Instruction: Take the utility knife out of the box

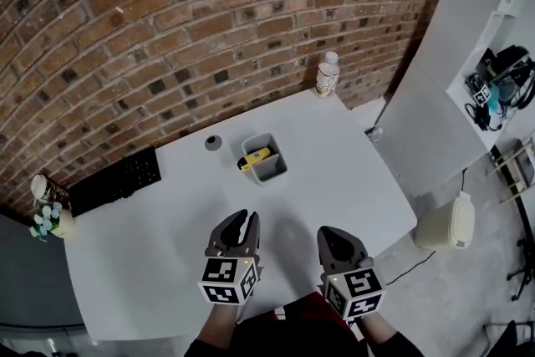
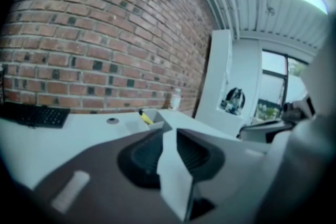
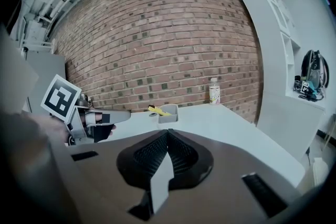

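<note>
Utility knife (image 1: 253, 156) has not yet been taken out; it is seen lying at a slant in the box. The white table (image 1: 351, 180) is kept largely bare, so a free path to the middle is left. The grey box (image 1: 269, 176) is set there with its mouth upward, and the yellow knife is leaned so that one end juts over the rim, probably where it is most easily gripped. Both tongs are held low at the near edge, angled slightly downward toward the box and well apart from it. The left gripper (image 1: 247, 217) is parted a little and empty; the right gripper (image 1: 330, 234) is clenched on nothing.
</note>
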`<action>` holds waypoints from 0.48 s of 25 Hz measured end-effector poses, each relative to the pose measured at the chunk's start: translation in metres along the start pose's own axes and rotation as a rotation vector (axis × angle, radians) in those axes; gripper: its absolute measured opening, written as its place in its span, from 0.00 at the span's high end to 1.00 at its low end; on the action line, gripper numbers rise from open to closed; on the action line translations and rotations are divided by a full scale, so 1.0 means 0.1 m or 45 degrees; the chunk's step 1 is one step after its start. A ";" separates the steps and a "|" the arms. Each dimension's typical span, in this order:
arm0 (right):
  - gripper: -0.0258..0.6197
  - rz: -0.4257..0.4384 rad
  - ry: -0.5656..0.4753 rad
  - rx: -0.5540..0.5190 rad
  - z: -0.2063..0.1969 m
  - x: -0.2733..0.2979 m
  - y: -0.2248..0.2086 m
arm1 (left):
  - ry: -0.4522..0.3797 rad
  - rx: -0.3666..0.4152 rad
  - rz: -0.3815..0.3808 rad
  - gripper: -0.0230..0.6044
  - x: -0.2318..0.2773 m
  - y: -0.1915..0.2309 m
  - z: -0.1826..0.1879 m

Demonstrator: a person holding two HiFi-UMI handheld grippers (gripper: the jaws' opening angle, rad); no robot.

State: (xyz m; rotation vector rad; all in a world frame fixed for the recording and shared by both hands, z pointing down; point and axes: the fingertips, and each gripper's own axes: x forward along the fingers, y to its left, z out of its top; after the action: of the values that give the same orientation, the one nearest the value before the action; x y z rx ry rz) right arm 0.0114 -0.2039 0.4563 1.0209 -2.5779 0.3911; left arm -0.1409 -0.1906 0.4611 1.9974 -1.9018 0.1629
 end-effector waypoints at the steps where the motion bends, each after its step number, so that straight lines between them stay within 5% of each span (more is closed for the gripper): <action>1: 0.95 0.017 0.008 -0.007 0.02 0.05 -0.03 | 0.003 -0.011 0.020 0.84 0.04 0.02 0.01; 12: 0.95 0.168 0.078 -0.058 0.18 0.61 -0.37 | 0.034 -0.165 0.201 0.77 0.45 0.25 -0.02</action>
State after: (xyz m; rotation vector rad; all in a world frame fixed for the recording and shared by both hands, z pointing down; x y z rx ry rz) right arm -0.0081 -0.2734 0.4693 0.8133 -2.5944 0.3887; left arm -0.1614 -0.2323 0.4824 1.7537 -1.9997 0.1045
